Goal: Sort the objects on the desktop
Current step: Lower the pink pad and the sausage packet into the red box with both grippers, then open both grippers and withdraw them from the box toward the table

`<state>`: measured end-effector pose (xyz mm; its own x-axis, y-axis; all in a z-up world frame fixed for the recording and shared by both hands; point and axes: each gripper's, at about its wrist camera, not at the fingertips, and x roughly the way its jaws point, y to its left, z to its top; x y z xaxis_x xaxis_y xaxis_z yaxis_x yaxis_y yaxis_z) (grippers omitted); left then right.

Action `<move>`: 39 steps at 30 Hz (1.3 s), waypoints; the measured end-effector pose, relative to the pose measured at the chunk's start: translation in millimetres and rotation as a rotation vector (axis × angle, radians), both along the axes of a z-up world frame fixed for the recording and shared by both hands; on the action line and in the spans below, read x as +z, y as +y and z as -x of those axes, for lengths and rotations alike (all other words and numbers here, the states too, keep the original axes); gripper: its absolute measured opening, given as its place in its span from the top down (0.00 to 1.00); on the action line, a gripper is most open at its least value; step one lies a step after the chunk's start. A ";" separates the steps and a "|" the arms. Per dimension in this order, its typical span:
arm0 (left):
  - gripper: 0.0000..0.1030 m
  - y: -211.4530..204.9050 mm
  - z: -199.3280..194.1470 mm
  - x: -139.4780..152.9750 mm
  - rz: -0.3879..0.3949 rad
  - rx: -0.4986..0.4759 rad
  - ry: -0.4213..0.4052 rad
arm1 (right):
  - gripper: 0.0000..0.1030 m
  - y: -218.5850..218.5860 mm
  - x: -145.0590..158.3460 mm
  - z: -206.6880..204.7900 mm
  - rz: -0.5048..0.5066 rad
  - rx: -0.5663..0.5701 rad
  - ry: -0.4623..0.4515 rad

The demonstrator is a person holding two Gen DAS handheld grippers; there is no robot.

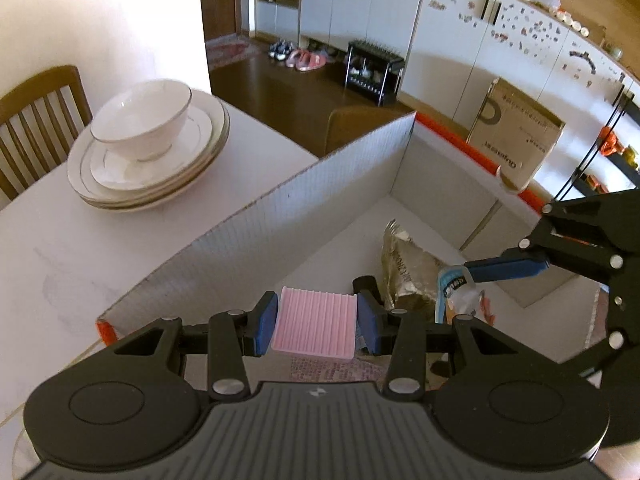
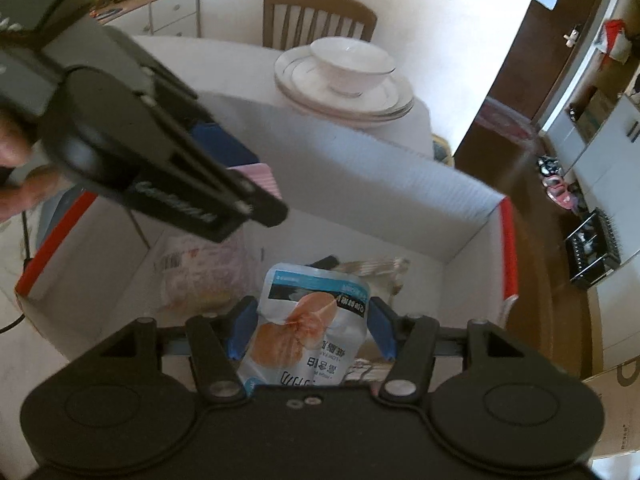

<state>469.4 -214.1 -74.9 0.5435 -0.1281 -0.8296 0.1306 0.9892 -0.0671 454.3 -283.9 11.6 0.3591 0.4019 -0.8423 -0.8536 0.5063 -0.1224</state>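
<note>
My left gripper (image 1: 317,324) is shut on a pink ribbed block (image 1: 316,326), its blue pads pressing both sides, and it hangs over the open white cardboard box (image 1: 288,200). The right gripper (image 2: 311,330) is shut on a white and blue food pouch (image 2: 308,332) with an orange picture, held above the box floor. The right gripper (image 1: 520,266) and its pouch (image 1: 460,294) also show at the right of the left wrist view. The left gripper's black body (image 2: 160,160) and pink block (image 2: 260,180) cross the upper left of the right wrist view.
Inside the box (image 2: 400,200) lie a silver foil bag (image 1: 408,268) and a pale printed packet (image 2: 200,276). A bowl on stacked plates (image 1: 148,144) sits on the white table beyond the box wall. A wooden chair (image 2: 320,16) stands behind the table. A hand (image 2: 16,168) shows at the left edge.
</note>
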 end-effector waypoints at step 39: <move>0.36 6.8 46.1 23.8 0.030 0.028 -0.052 | 0.12 -38.2 29.8 10.4 -0.173 -0.004 0.053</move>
